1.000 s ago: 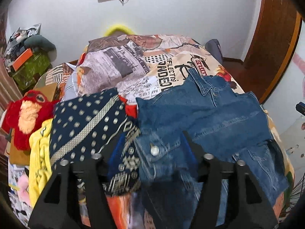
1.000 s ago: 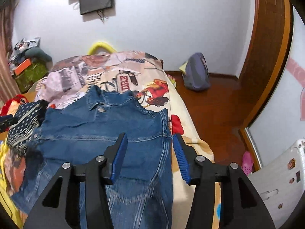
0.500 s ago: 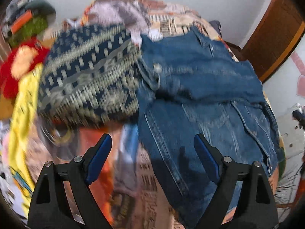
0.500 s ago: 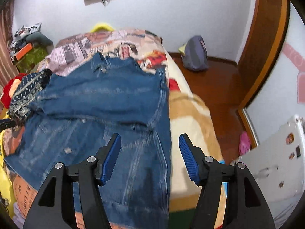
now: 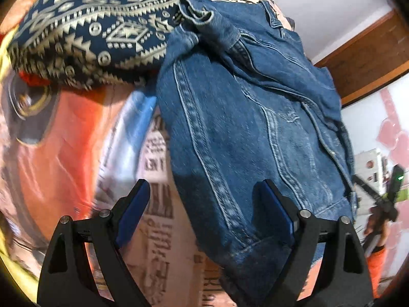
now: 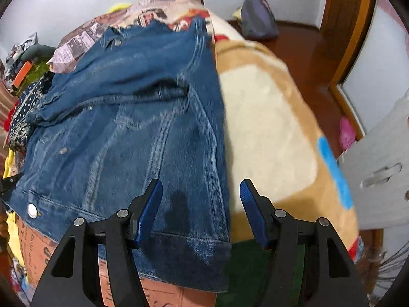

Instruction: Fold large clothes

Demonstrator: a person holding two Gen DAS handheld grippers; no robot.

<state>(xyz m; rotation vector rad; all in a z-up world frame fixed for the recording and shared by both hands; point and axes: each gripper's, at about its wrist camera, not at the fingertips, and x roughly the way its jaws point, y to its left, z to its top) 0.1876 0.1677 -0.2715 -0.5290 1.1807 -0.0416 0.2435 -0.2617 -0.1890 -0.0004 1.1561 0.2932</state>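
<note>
A denim jacket (image 6: 133, 117) is seen spread across a bed (image 6: 268, 117) covered in a printed blanket, its sleeves already laid inward over the body and its hem lying nearest the two cameras. The left claw (image 5: 202, 207) is held wide apart and empty over the jacket's left hem corner, one blue pad (image 5: 133, 209) above the bedcover and the other above the denim; whether the cloth is touched cannot be told. The right claw (image 6: 200, 209) is likewise parted and holds nothing, straddling the jacket's right side edge just above the hem band, where a dark damp-looking patch is visible. A folded navy patterned garment (image 5: 92, 30) rests against the jacket's far left shoulder. The step in hand is judged to be the approach for the bottom-to-top fold — the sleeves appear done, the hem not yet taken. The next move would call for both claws to be lowered onto the hem corners and closed on the full thickness of denim, then lifted together and carried toward the collar (image 6: 115, 35) — evenly, so the heavy cloth is not skewed or dragged.
</note>
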